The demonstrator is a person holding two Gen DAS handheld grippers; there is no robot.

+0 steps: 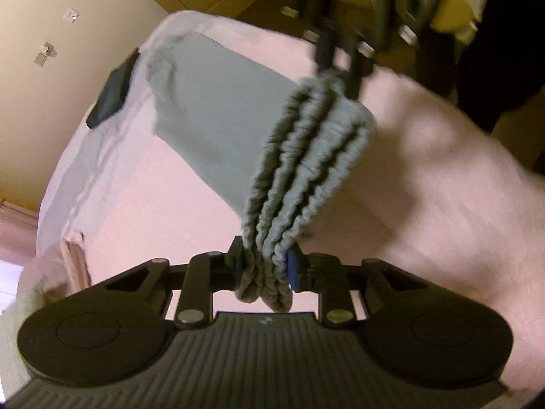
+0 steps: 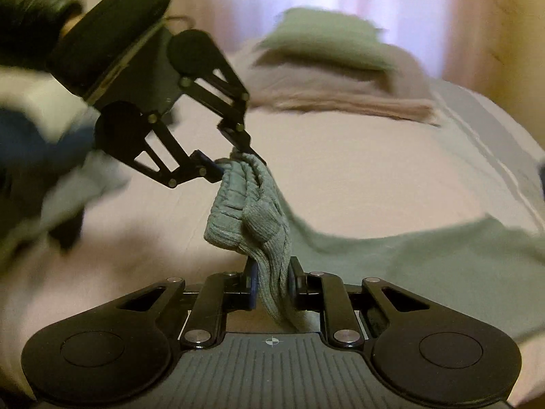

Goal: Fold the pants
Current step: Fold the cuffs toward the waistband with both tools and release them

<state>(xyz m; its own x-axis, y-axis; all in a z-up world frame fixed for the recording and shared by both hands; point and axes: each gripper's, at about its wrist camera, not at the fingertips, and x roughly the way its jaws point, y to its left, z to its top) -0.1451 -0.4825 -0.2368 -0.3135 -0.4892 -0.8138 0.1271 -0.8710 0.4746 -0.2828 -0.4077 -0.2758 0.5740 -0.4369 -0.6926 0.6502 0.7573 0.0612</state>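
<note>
1. Grey-green ribbed-waistband pants (image 1: 218, 109) trail across the pale pink bedsheet (image 1: 425, 170), near the bed's edge.
2. Left gripper (image 1: 264, 269) and right gripper (image 2: 271, 283) each pinch the bunched elastic waistband.

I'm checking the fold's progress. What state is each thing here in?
left gripper: shut on the pants' waistband.
right gripper: shut on the same waistband.
pants: waistband bunched and lifted, legs lying flat on the bed.
bed: covered by a pink sheet.
</note>
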